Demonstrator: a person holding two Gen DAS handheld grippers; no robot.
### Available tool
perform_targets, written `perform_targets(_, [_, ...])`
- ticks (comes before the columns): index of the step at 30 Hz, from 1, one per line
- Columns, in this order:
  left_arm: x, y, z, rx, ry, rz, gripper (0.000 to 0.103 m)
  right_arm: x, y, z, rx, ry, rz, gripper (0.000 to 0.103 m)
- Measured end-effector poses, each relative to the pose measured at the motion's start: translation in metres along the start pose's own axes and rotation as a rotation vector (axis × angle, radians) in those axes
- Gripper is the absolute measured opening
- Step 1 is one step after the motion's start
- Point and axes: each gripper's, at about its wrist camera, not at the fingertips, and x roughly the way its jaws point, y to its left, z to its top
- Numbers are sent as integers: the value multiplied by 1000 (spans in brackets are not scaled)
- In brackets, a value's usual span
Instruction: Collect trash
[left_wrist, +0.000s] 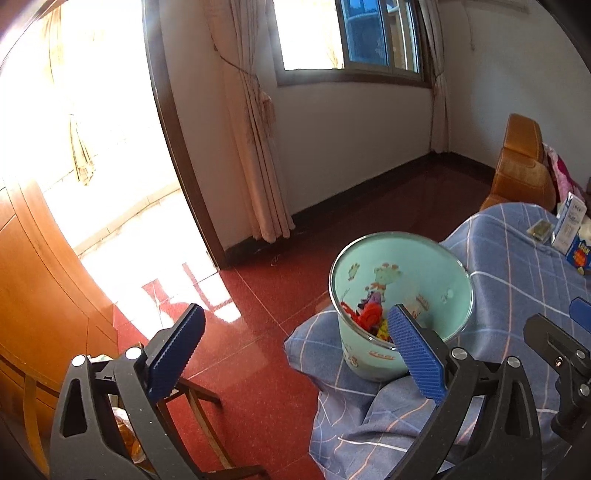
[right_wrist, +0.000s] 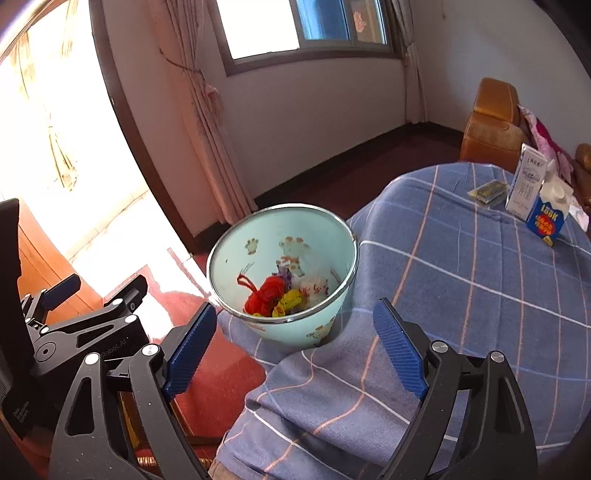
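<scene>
A pale green bin (left_wrist: 443, 321) (right_wrist: 332, 254) with cartoon prints stands at the near left edge of a round table under a blue checked cloth (left_wrist: 517, 280) (right_wrist: 461, 288). Red, yellow and purple crumpled scraps (left_wrist: 369, 317) (right_wrist: 273, 295) lie in its bottom. My left gripper (left_wrist: 295, 350) is open and holds nothing; its right pad overlaps the bin's near rim in the left wrist view. My right gripper (right_wrist: 295, 343) is open just in front of the bin, nothing between its pads. Each gripper shows at the side of the other's view.
Two cartons, white (right_wrist: 526, 181) and blue (right_wrist: 548, 214), and a small flat packet (right_wrist: 487, 192) sit at the table's far right. An orange armchair (right_wrist: 491, 122) stands behind. Red tiled floor (left_wrist: 258, 314), a wooden cabinet (left_wrist: 44, 295) and a wooden chair (left_wrist: 195, 402) lie to the left.
</scene>
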Motion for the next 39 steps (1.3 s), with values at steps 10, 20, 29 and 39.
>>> perform_targets(10, [-54,12,19,-27,-189,23,97,-79,12,19,-16,-337,-52,87])
perform_targets(20, [-81,12,19,-35,-282,-5,97,-116,18,17,-34,-513,-51,91])
perform_targets(29, [-85,13,18,-31,-313,-19,97,-120,12,13,-1,-530,-53,91])
perform_targets(39, [-86,15,16,-36,-310,-27,97,-121,10,11,2,-533,-57,91])
